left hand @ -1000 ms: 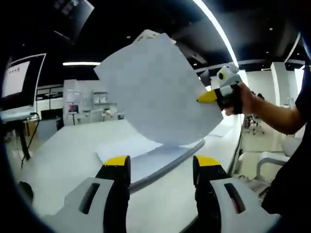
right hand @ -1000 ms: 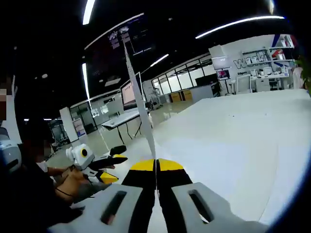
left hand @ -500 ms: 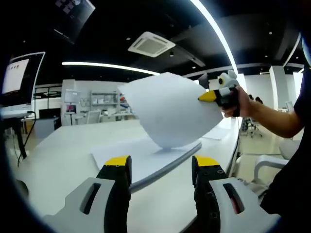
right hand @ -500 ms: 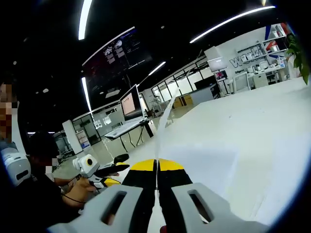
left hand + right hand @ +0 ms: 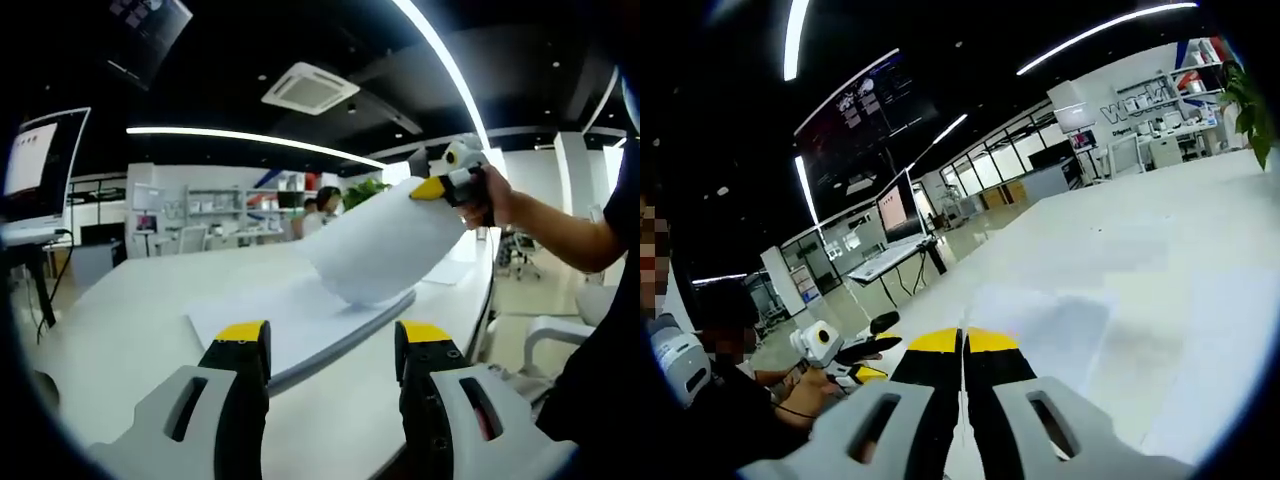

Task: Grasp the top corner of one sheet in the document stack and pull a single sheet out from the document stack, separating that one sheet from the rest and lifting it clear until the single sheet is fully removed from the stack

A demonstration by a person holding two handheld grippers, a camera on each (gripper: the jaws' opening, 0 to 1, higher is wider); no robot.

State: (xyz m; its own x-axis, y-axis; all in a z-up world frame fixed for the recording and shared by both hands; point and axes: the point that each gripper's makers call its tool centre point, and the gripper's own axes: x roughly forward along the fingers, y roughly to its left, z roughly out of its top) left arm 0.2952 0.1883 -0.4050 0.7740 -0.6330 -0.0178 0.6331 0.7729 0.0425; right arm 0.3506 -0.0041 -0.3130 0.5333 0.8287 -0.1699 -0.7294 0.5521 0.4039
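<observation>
A document stack (image 5: 262,322) of white sheets lies flat on the white table (image 5: 120,340), just beyond my left gripper (image 5: 334,334), which is open with nothing between its yellow-tipped jaws. Above the stack's far right corner hangs a single sheet (image 5: 385,245), curled downward, its lowest fold close over the stack. My right gripper (image 5: 440,186), held by a hand, is shut on the sheet's top corner. In the right gripper view the right gripper (image 5: 962,340) is shut, the sheet (image 5: 1045,325) spreads out ahead of it, and the left gripper (image 5: 875,350) is low at the left.
A monitor (image 5: 38,160) stands on a desk at the left. People (image 5: 325,200) and a plant (image 5: 365,190) are far behind the table. The table's right edge (image 5: 490,300) drops to a chair (image 5: 560,335). More desks and a screen (image 5: 895,210) lie beyond.
The held sheet has dropped from a broad, upright spread to a drooping curl over the stack. The right gripper has risen slightly. My left gripper has stayed open and still.
</observation>
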